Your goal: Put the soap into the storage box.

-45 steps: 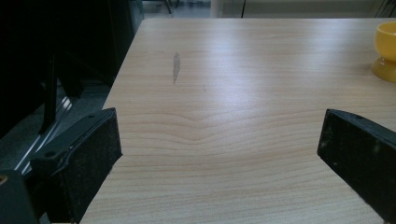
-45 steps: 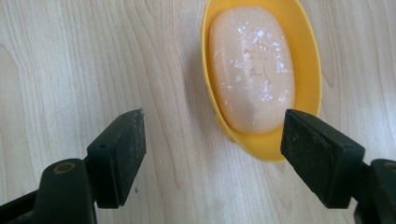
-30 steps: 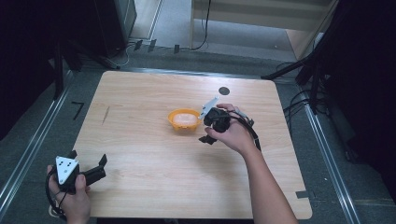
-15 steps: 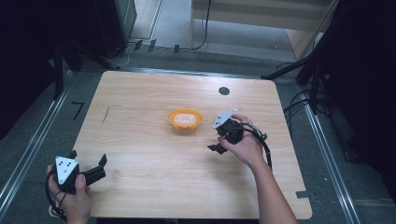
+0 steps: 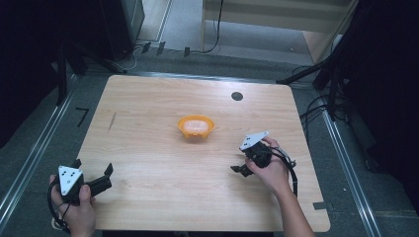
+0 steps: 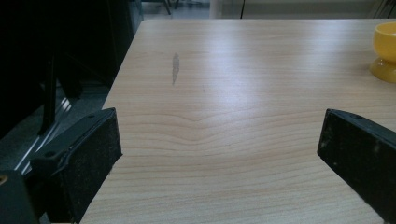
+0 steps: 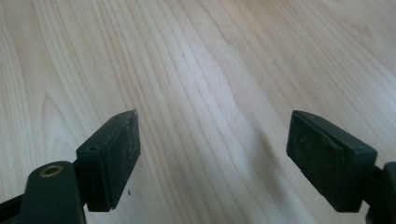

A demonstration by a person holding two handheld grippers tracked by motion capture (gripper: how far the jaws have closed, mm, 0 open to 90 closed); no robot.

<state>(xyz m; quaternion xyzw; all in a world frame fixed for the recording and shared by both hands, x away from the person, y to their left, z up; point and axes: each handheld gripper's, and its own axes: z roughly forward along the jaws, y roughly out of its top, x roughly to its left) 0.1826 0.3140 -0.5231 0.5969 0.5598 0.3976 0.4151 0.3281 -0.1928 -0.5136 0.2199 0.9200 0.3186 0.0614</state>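
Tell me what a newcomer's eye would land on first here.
The orange bowl with something pale inside stands alone near the middle of the wooden table. The right gripper hovers to its right, jaws wide with nothing between them; the left gripper rests at the near left corner, also open.

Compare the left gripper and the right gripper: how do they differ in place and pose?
The left gripper sits at the table's near left corner, far from the orange bowl; the right gripper is right of the bowl, much closer. The left points along the tabletop; the right tilts down at the wood. Both are open and empty.
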